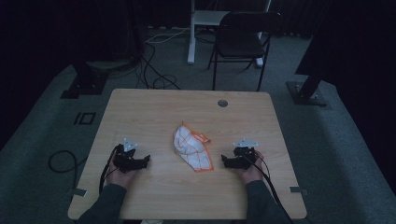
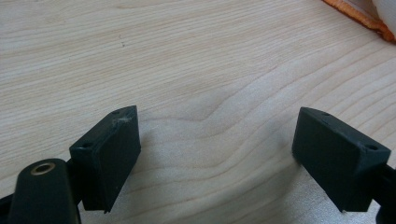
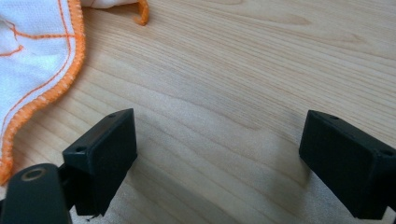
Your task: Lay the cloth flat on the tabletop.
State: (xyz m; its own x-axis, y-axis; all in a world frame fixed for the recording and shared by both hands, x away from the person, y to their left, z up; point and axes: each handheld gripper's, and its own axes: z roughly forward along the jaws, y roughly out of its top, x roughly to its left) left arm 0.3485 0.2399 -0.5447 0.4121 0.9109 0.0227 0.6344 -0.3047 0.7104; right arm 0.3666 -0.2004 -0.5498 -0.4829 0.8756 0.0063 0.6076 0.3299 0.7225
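Cloth (image 1: pixel 191 149), white with orange stitching and an orange hem, lies crumpled near the middle of the wooden table (image 1: pixel 187 107), toward the person's edge. To the cloth's left the left gripper (image 1: pixel 144 162) rests on the tabletop, near the cloth but apart from it, its jaws spread wide over bare wood with nothing between them. To the cloth's right the right gripper (image 1: pixel 225 162) sits at about the same remove, jaws likewise released and empty, the cloth's hem just beside its left jaw in the right gripper view. Beyond the cloth, past the table's far edge, stands a black folding chair (image 1: pixel 240 39).
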